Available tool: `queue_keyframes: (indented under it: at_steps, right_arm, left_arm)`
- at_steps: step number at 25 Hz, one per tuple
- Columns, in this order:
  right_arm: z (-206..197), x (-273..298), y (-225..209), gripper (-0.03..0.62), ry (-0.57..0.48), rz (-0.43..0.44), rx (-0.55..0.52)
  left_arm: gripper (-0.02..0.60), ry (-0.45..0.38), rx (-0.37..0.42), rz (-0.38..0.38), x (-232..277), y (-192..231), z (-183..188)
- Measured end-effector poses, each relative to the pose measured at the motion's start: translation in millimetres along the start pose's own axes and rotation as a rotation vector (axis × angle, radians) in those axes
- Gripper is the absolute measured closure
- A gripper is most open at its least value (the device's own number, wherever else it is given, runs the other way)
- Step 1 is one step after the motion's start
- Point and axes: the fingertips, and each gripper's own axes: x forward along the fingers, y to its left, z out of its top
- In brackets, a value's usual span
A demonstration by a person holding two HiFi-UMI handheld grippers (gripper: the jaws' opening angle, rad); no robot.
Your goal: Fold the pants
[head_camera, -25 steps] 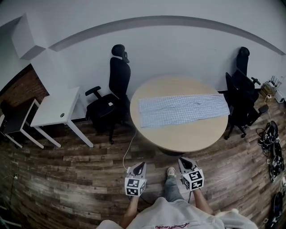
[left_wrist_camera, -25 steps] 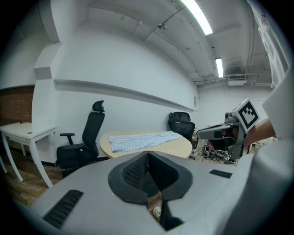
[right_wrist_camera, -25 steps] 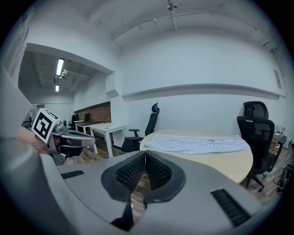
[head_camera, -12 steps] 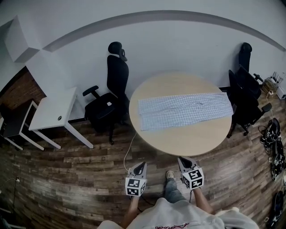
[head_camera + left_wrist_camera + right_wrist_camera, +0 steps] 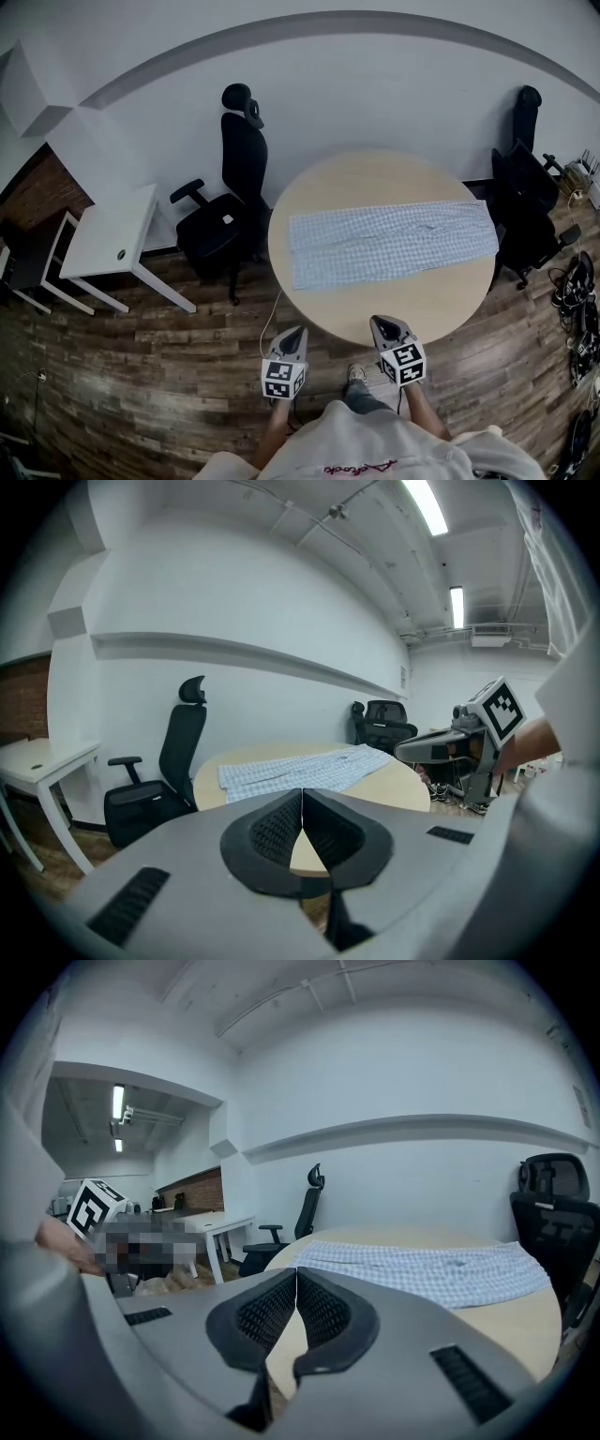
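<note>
Pants (image 5: 389,242): light blue and white checks. They lie flat and spread out long, from left to right, across the middle of the table. Nothing is on top of them.
Table (image 5: 375,314): round, with a light wood top. The side near the person is bare.
Left gripper (image 5: 296,333): it is held up by the near edge of the table and points at it. Its two jaws are pressed together with nothing between them. It is apart from the pants.
Right gripper (image 5: 382,323): its tip is right at the near edge of the table. Its jaws are pressed together too and hold nothing. It does not touch the pants.
Marker cubes: one sits on the back of each gripper, black and white squares (image 5: 282,382) and (image 5: 406,364).
Person: stands in front of the table, with one shoe (image 5: 357,373) showing between the grippers.
Left chair (image 5: 234,187): a black office chair, just beside the table on the left.
Right chair (image 5: 525,202): another black office chair, by the right side of the table.
Desk (image 5: 112,234): white, well apart on the left.
Floor (image 5: 141,375): dark wood boards.
Wall (image 5: 375,84): white, behind the table.
</note>
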Motion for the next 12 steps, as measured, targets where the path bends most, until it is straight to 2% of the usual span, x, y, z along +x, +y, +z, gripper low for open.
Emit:
queue_keyframes:
  at_steps: [7, 12]
  right_arm:
    - [37.4, 47.4, -50.2, 0.565, -0.042, 0.032, -0.001]
    - [47.4, 77.3, -82.5, 0.565, -0.047, 0.052, 0.007]
  left_arm:
    - [0.549, 0.0, 0.029, 0.004, 67.1, 11.5, 43.1]
    - [0.549, 0.003, 0.045, 0.011, 111.7, 18.1, 63.4]
